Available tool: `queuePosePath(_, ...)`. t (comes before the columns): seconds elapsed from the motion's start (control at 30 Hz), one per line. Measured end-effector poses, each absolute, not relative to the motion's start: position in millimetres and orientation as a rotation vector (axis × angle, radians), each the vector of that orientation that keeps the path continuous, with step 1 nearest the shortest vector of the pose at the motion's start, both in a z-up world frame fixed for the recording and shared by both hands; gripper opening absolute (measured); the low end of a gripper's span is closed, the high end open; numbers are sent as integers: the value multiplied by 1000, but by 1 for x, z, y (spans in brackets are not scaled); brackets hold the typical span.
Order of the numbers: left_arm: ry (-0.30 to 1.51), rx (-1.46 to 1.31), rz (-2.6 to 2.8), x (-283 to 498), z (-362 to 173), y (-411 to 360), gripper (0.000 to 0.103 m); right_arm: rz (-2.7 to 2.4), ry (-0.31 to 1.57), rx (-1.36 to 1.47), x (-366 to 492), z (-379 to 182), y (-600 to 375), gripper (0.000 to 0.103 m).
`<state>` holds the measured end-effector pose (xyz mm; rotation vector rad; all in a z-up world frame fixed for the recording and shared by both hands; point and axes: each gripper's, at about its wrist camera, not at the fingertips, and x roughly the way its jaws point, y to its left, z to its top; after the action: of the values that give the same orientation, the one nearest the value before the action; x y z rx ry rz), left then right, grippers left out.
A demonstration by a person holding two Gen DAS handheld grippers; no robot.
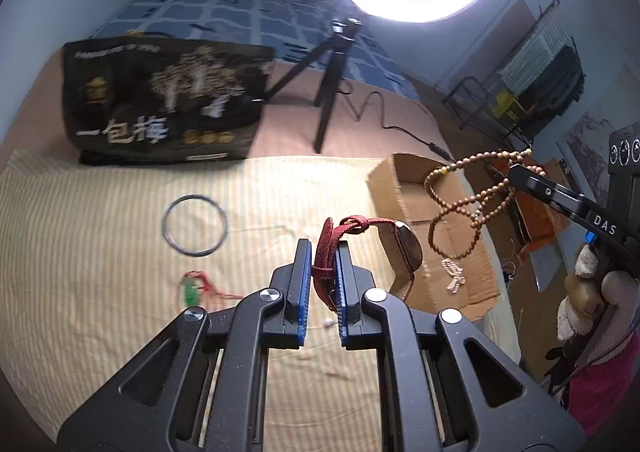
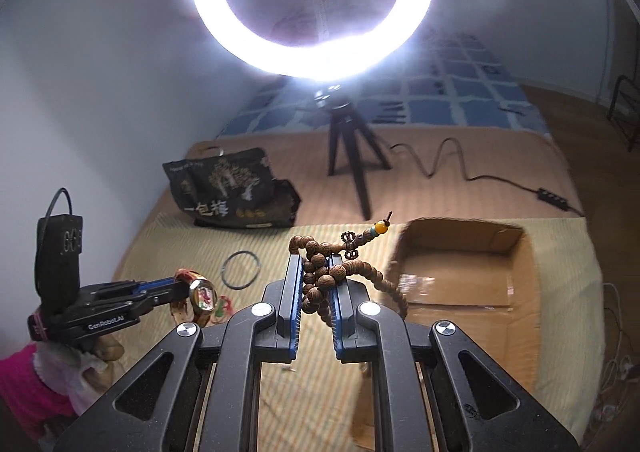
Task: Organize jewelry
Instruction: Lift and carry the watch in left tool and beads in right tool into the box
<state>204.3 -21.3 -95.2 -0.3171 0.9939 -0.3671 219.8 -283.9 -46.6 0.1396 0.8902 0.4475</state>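
My left gripper (image 1: 324, 252) is shut on the red strap of a wristwatch (image 1: 404, 248), held above the striped cloth; the watch also shows in the right wrist view (image 2: 202, 292). My right gripper (image 2: 314, 264) is shut on a string of brown wooden beads (image 2: 320, 272), which also hangs at the right of the left wrist view (image 1: 460, 204) above the open cardboard box (image 1: 472, 288). The box lies just right of my right gripper (image 2: 460, 292). A dark metal bangle (image 1: 196, 224) and a green pendant on red cord (image 1: 192, 290) lie on the cloth.
A black printed bag (image 1: 164, 100) stands at the back of the cloth. A ring light on a black tripod (image 1: 328, 88) stands behind it, its cable (image 1: 384, 112) trailing right. A rack (image 1: 532, 84) stands at the far right.
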Motion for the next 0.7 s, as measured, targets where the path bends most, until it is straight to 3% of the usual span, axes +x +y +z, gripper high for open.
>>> queuePosePath(0.7, 988, -206, -480, 225, -101, -142, 9, 310, 879, 207, 240, -67, -366, 11)
